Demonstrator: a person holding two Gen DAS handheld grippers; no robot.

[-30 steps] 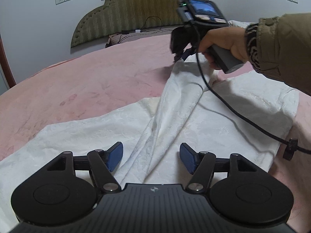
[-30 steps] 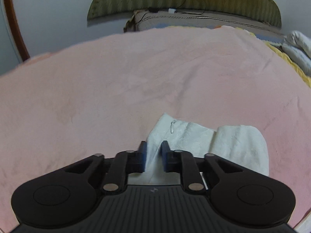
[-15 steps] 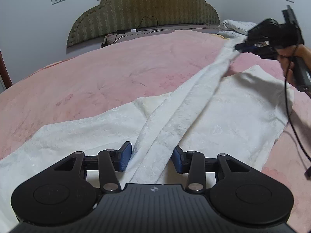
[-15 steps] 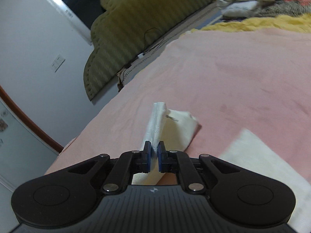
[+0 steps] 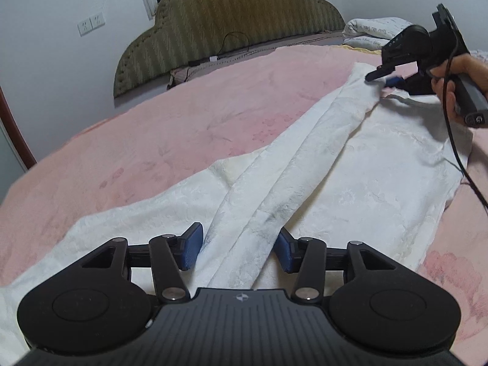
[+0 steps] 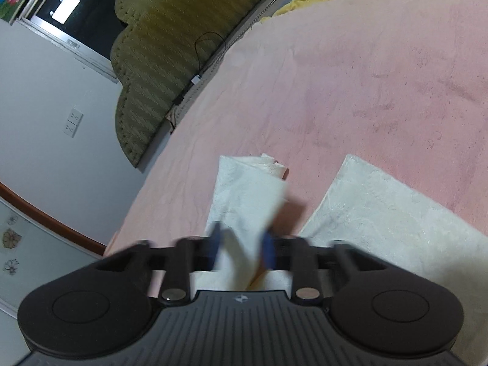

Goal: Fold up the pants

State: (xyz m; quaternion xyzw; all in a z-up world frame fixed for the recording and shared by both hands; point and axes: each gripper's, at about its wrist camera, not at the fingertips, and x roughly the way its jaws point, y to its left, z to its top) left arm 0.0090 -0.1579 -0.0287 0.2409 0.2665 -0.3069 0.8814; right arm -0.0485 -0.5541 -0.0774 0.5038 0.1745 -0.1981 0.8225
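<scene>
Left gripper (image 5: pixel 238 245): opening — we see a leg of the pants (image 5: pixel 381 183) between.
Right gripper (image 6: pixel 241 244): blurred, apart around the leg's far end.

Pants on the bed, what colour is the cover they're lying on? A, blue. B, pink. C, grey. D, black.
B: the white pants lie spread out on a pink bedspread that shows on all sides of them in the left wrist view.
</scene>
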